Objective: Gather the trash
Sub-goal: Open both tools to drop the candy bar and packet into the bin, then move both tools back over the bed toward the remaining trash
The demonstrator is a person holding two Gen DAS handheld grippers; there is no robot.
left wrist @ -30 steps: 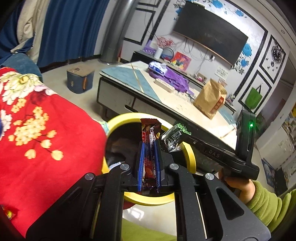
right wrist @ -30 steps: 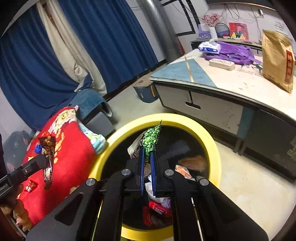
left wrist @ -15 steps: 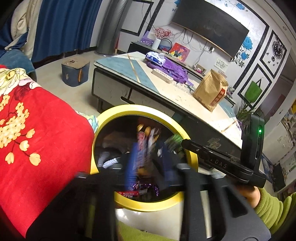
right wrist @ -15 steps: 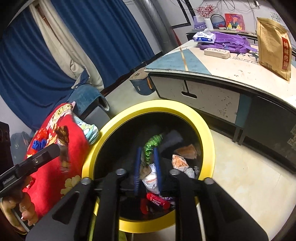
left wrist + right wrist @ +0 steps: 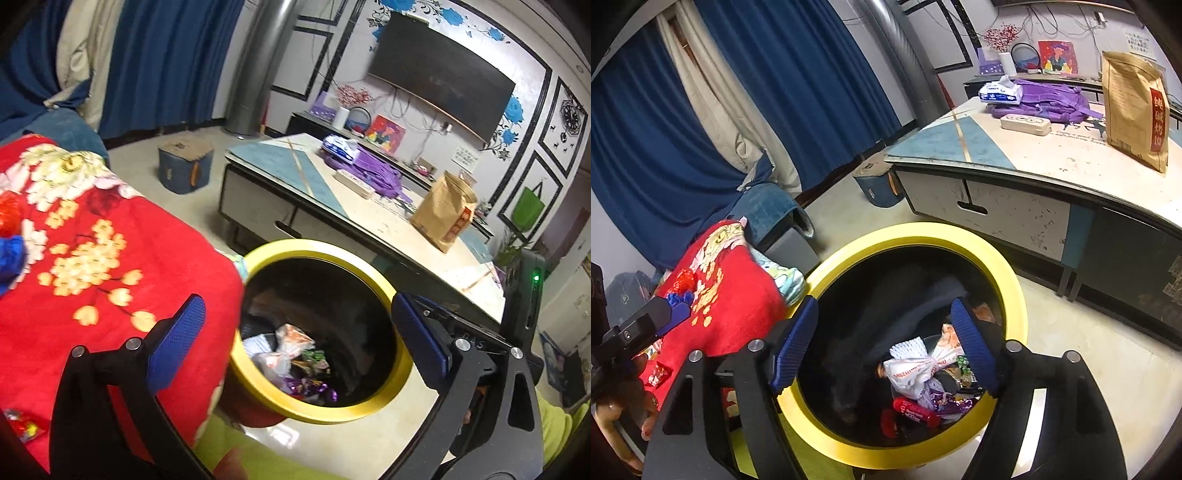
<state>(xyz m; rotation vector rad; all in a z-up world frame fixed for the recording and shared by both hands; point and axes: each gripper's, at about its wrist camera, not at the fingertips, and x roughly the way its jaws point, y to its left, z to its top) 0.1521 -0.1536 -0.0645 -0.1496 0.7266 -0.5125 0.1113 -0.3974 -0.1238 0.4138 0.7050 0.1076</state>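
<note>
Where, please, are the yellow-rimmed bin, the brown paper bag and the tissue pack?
yellow-rimmed bin (image 5: 1012, 291), right wrist view, on its yellow rim at the far right.
brown paper bag (image 5: 1134, 107), right wrist view, on its front face.
tissue pack (image 5: 999, 92), right wrist view, on its side.

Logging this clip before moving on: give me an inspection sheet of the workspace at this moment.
Surface: red floral blanket beside the bin; pale tiled floor.
Job's things: round yellow-rimmed black trash bin holding wrappers, including a white knotted snack bag; small red wrappers lie on the blanket.
Clutter: brown paper bag, purple backpack, tissue pack on the low table.
Grippers: left tongs open, empty; right tongs open, empty, above the bin.
Cables: wires under the wall television.
Surroundings: blue curtains.
</note>
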